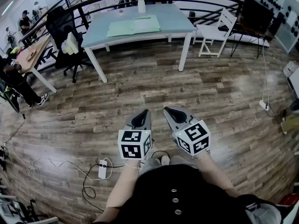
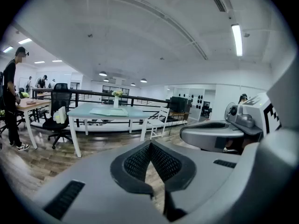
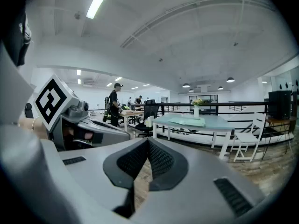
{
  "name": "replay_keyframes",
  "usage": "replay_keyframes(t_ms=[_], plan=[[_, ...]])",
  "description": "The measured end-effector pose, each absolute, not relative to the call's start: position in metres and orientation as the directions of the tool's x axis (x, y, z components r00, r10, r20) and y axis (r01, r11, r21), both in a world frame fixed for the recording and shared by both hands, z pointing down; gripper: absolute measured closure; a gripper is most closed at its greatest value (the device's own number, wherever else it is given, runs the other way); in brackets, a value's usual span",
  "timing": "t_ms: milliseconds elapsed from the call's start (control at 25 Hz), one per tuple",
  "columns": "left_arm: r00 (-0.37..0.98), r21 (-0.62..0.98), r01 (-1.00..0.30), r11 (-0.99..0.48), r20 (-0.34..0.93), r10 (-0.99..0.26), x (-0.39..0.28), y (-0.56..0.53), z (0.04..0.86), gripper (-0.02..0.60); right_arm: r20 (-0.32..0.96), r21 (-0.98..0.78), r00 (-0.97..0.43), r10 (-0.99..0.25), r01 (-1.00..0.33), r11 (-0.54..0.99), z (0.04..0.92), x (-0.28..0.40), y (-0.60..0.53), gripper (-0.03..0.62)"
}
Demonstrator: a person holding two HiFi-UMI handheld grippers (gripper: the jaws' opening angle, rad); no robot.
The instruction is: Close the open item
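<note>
A pale green folder lies spread open on the light blue table far ahead, beside a white vase of flowers. It also shows as a thin green sheet in the left gripper view and as the same folder in the right gripper view. My left gripper and right gripper hang side by side over the wooden floor, well short of the table. Both are shut with nothing between the jaws, as seen at the left gripper and the right gripper.
A white chair stands to the right of the table and a black office chair to its left. A wooden desk with people beside it is at far left. A power strip and cables lie on the floor near my feet.
</note>
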State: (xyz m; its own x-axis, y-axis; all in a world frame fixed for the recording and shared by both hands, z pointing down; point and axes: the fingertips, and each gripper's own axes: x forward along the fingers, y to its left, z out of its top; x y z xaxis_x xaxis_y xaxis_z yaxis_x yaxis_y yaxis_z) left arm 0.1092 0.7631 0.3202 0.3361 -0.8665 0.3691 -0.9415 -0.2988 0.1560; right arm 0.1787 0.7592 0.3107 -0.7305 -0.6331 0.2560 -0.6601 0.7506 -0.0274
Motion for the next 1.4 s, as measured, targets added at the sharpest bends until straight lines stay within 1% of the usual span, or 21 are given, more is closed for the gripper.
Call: replay_keyframes(t_ms=[200,520,680,760,880,960,1120,1400], plan=[[0.366,0.223,-0.927,-0.301,0.370,-0.854,0.111,0.762,0.328,0.565,0.274,-0.038,-0.734,-0.621,-0.654,0.756,0.322,0.180,0.759,0.592],[0.356,0.208,-0.933,-0.294,0.398,-0.846,0.109,0.759,0.338,0.565,0.293,-0.046,-0.723,-0.626,-0.665,0.746,0.332,0.180,0.753,0.592],[0.360,0.208,-0.930,-0.303,0.353,-0.863,0.113,0.755,0.332,0.565,0.272,-0.062,-0.720,-0.638,-0.675,0.735,0.327,0.184,0.749,0.591],[0.388,0.211,-0.919,-0.334,0.321,-0.864,0.117,0.754,0.327,0.565,0.264,-0.073,-0.735,-0.625,-0.662,0.746,0.326,0.184,0.749,0.589],[0.421,0.211,-0.905,-0.370,0.320,-0.849,0.124,0.753,0.326,0.565,0.261,-0.099,-0.763,-0.592,-0.631,0.770,0.328,0.183,0.749,0.588],[0.405,0.207,-0.912,-0.354,0.327,-0.854,0.123,0.749,0.327,0.565,0.262,-0.109,-0.771,-0.580,-0.621,0.776,0.329,0.184,0.748,0.588],[0.352,0.179,-0.935,-0.306,0.357,-0.866,0.120,0.742,0.332,0.563,0.259,-0.086,-0.752,-0.606,-0.643,0.761,0.329,0.190,0.738,0.588],[0.334,0.196,-0.940,-0.278,0.372,-0.866,0.124,0.737,0.339,0.560,0.251,-0.104,-0.760,-0.600,-0.637,0.763,0.332,0.197,0.723,0.586]])
